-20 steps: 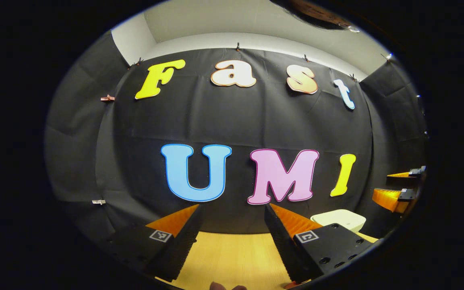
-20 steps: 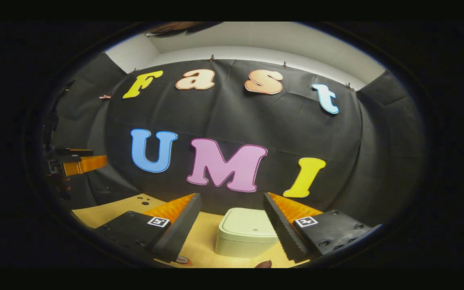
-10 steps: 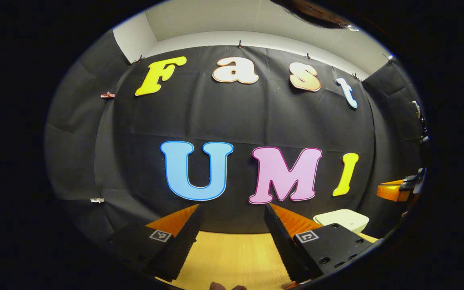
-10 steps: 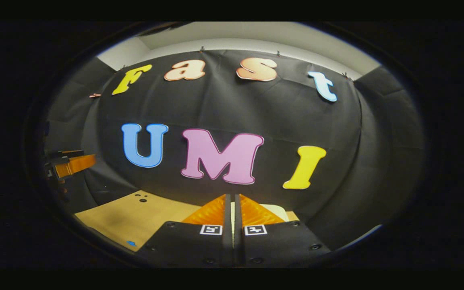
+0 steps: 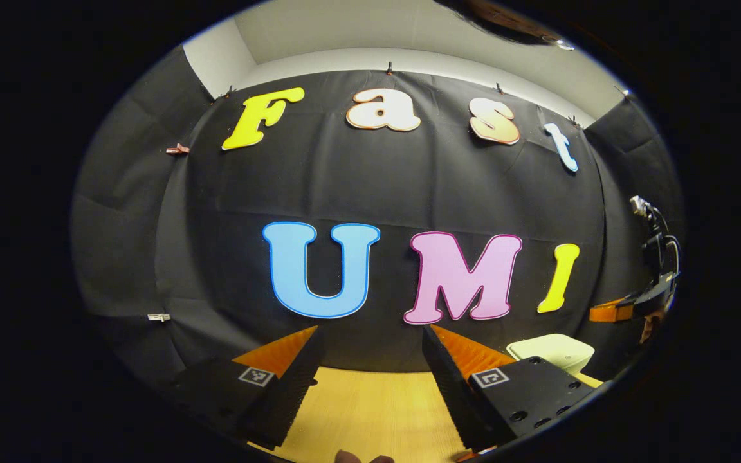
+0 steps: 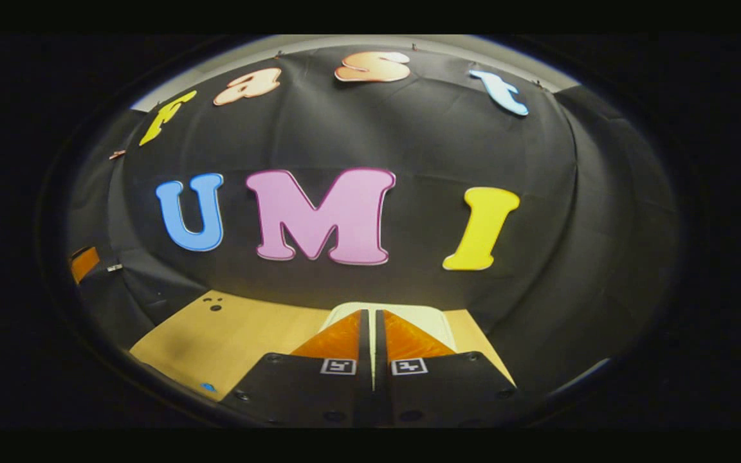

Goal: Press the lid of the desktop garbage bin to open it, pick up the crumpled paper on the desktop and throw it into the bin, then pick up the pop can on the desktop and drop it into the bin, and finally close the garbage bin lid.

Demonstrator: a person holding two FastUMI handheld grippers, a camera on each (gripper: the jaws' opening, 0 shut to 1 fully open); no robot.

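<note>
the table [image 5: 370,411], pale wood, ran under both tongs to the black cloth wall [image 5: 409,186] at the back. the bin [image 6: 438,316], a pale boxy thing w/ rounded corners and lid [image 5: 554,350] down flat, sat near the back of the table close to the wall. in the right gripper view the right tongs [image 6: 371,321] were pressed together, fingers side by side w/ a thin slit between and nothing in it, tips just over the bin's lid; couldn't tell if they touched it. most of the bin was hidden behind those fingers, only the lid's far edge and corners showing. in the left gripper view the left tongs [image 5: 370,337] stood wide apart, empty, over bare table; the bin lay off to their right, behind the right-hand finger, well apart from them. at the far right edge of that view the right tongs [image 5: 612,313] hung above the bin, a cable behind them. bin upright, lid facing up; its long axis seemed to run across the right gripper view, not sure. small dark dots [image 6: 214,303] marked the table left of the bin, and a tiny blue spot [image 6: 207,387] lay near the front edge.
</note>
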